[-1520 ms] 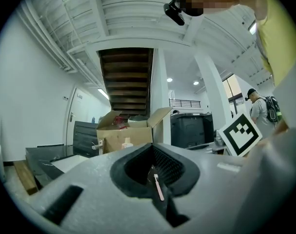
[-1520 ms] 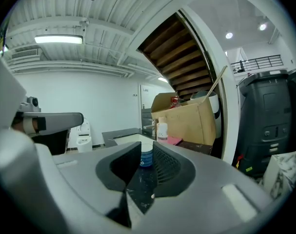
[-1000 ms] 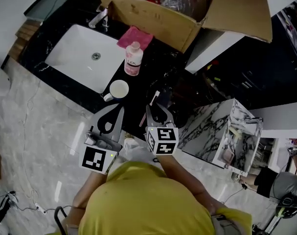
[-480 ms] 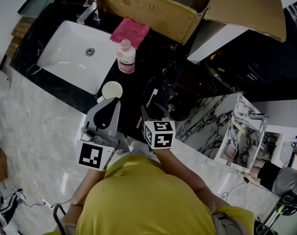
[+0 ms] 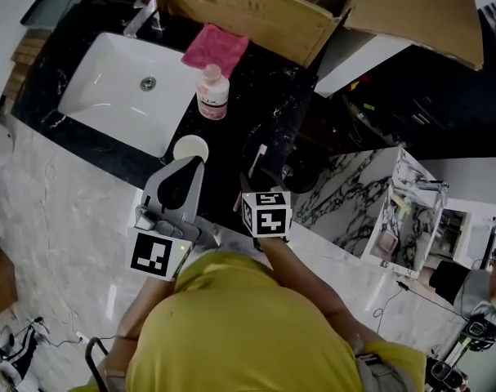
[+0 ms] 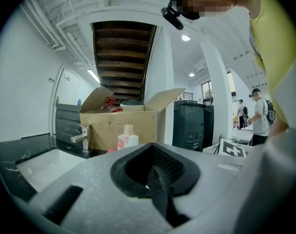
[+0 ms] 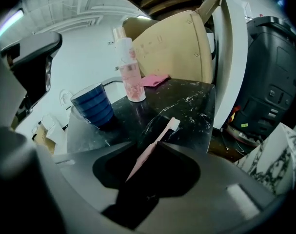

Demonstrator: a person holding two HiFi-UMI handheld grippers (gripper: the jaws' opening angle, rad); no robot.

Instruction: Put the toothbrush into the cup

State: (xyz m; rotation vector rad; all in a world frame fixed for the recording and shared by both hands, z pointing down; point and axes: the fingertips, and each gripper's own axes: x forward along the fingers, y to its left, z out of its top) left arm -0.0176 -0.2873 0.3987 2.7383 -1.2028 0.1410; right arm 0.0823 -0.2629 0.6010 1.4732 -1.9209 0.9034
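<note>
A pink toothbrush (image 5: 258,158) lies on the black counter (image 5: 264,113), right of the cup (image 5: 190,148). In the right gripper view the cup (image 7: 94,106) is blue-striped and upright, and the toothbrush (image 7: 162,135) runs from between the jaws out to its white head. My right gripper (image 5: 248,184) points steeply down over the handle. Its jaws are closing with the handle between them, and the pads do not visibly press on it. My left gripper (image 5: 195,162) is shut and empty, its tip just in front of the cup. In the left gripper view the left gripper (image 6: 152,146) hides the cup.
A pink-and-white bottle (image 5: 212,92) stands behind the cup. A white sink (image 5: 109,96) with a faucet (image 5: 141,15) is at the left. A pink cloth (image 5: 215,47) and an open cardboard box (image 5: 256,15) lie at the back. A dark bin (image 7: 269,91) stands right of the counter.
My right gripper has dropped and tipped down onto the toothbrush handle. My left gripper has moved forward to the cup's near side.
</note>
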